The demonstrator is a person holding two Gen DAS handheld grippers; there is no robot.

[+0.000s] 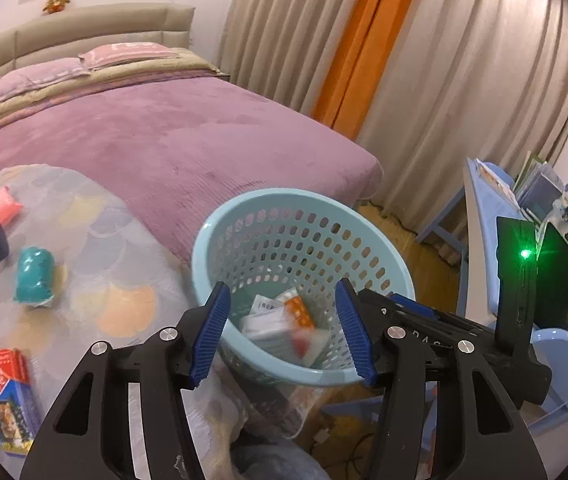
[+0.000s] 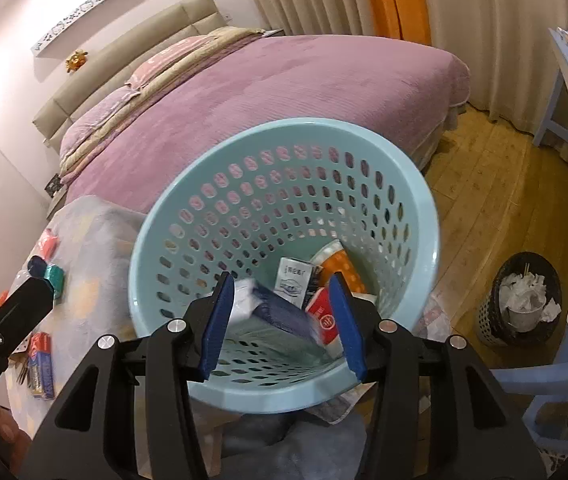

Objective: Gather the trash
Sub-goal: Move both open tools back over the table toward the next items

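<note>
Left gripper (image 1: 281, 332): jaws apart, empty; right gripper (image 2: 279, 322): jaws apart, empty
Basket (image 2: 424, 208): boxes inside; near both grippers

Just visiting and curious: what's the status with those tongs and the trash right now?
Both tongs, left and right, open, empty, over the pale blue perforated plastic basket. Boxes and packets inside. Teal wrapped packet and red-blue carton on the table. Nothing blocking.

Both the left gripper (image 1: 281, 334) and the right gripper (image 2: 281, 324) are built of black frames, fitted with ribbed blue pads (image 1: 211, 334) and silver screws (image 2: 176, 325).
</note>
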